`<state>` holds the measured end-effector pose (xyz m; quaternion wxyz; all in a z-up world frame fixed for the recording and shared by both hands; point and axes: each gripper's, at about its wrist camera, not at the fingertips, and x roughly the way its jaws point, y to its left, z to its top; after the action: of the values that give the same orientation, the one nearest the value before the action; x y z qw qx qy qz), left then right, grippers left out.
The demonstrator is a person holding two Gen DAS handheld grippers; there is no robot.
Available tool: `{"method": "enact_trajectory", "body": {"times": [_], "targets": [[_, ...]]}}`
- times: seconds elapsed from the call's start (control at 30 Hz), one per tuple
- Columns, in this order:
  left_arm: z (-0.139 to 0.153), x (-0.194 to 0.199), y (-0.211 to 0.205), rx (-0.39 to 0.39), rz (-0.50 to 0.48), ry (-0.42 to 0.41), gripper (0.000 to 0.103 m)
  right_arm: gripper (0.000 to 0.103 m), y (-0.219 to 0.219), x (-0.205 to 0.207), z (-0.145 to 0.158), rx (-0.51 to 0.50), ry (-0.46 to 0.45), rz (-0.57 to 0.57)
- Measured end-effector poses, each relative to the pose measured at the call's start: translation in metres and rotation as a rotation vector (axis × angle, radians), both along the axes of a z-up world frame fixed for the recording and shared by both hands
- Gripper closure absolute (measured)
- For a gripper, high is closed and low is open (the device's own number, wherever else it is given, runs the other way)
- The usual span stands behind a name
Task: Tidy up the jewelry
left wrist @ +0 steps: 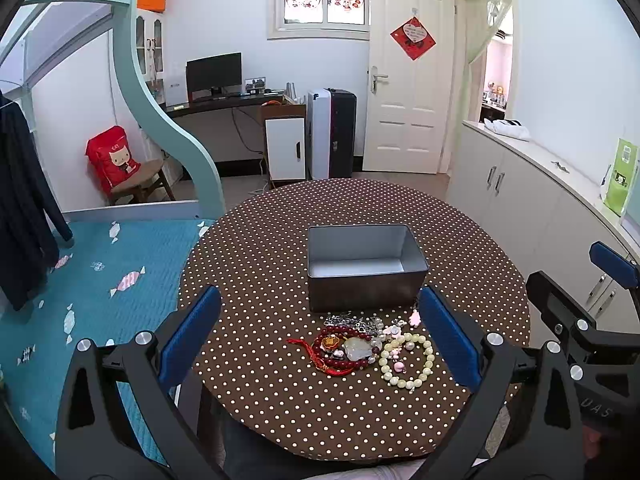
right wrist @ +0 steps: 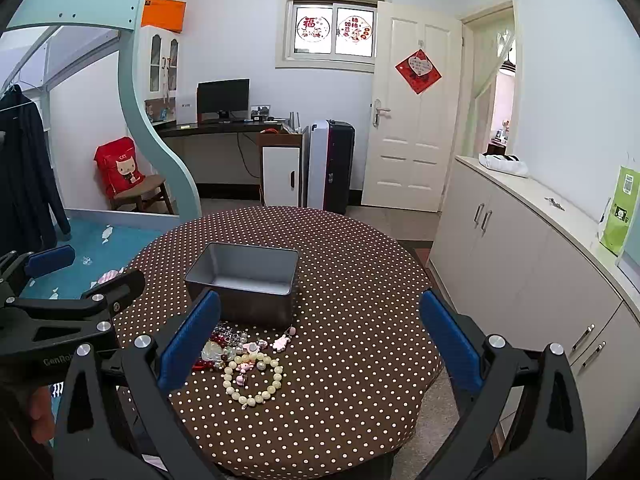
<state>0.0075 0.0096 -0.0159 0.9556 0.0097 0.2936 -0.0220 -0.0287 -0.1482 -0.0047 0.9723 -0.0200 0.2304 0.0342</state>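
A pile of jewelry lies on a round brown polka-dot table [left wrist: 280,240], just in front of an open, empty grey metal tin [left wrist: 362,266]. It holds a cream bead bracelet [left wrist: 408,360], a dark red bead bracelet [left wrist: 340,356] with a red cord and a pale stone, and silver and pink pieces. My left gripper [left wrist: 320,340] is open above the pile. My right gripper [right wrist: 320,344] is open, held right of the pile; the tin [right wrist: 244,280] and cream bracelet [right wrist: 254,380] show there too. Each gripper appears in the other's view, the right [left wrist: 576,308] and the left [right wrist: 60,284].
A bed with a teal candy-print cover [left wrist: 100,288] adjoins the table on the left, under a bunk frame. White cabinets [right wrist: 520,248] run along the right, with a green bag [right wrist: 620,208] on top. A desk, suitcase and door stand at the back.
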Motion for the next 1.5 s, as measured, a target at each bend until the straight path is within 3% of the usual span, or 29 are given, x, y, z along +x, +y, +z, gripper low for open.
{"method": "enact_trajectory", "body": {"times": [1.17, 1.5], "targets": [[-0.001, 0.001, 0.002, 0.002, 0.003, 0.014, 0.005, 0.007, 0.002, 0.005, -0.003, -0.017, 0.023, -0.006], [-0.007, 0.014, 0.004, -0.007, 0.0, 0.049, 0.005, 0.007, 0.0, 0.014, -0.012, 0.027, 0.046, 0.014]]}}
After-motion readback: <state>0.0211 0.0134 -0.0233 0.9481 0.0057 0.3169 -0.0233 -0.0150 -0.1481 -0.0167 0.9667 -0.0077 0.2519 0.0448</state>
